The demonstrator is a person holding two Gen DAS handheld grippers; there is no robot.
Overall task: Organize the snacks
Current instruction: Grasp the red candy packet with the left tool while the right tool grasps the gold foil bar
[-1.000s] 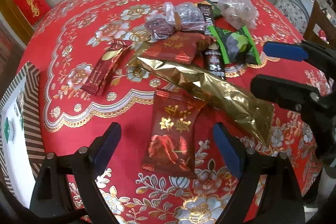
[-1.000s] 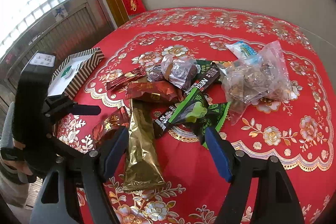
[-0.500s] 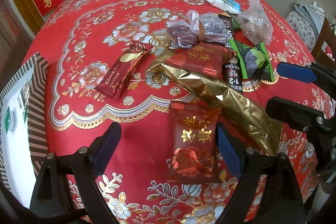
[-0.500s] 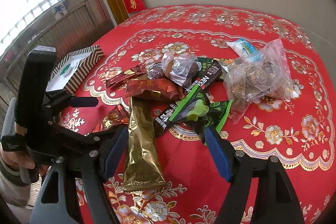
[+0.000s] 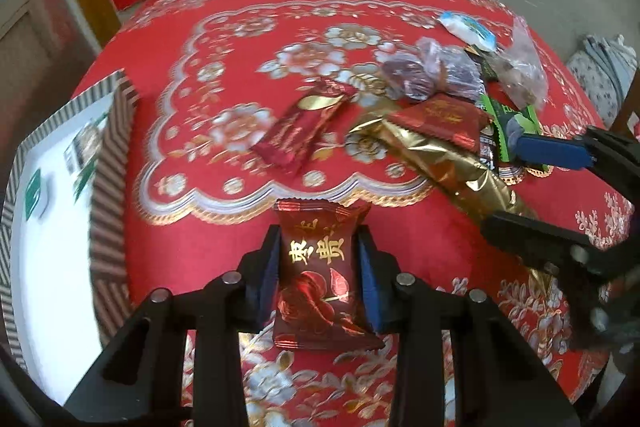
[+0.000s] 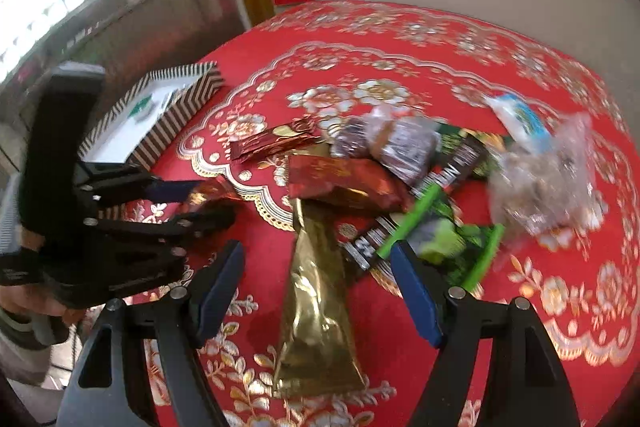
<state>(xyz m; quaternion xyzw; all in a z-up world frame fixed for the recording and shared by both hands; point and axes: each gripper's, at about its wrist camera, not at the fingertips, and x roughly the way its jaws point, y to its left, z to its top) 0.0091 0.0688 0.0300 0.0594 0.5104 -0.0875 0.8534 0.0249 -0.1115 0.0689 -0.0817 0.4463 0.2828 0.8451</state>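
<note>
My left gripper (image 5: 318, 279) is shut on a dark red snack packet with gold characters (image 5: 320, 275) and holds it just above the red tablecloth; it also shows in the right wrist view (image 6: 212, 193). My right gripper (image 6: 316, 287) is open and empty, its jaws straddling a long gold foil pouch (image 6: 316, 307), which also shows in the left wrist view (image 5: 452, 163). Behind the pouch lies a pile of snacks: a red packet (image 6: 344, 183), green packets (image 6: 444, 239), a clear bag (image 6: 544, 179).
A striped box with a white inside (image 5: 108, 163) stands at the table's left edge, seen too in the right wrist view (image 6: 168, 115). A slim dark red packet (image 5: 304, 127) lies alone between box and pile. The round table (image 6: 440, 43) meets the wall behind.
My left gripper has closed on the dark red packet and lifted it, swinging left toward the striped box. My right gripper has moved a little closer over the gold pouch, still open.
</note>
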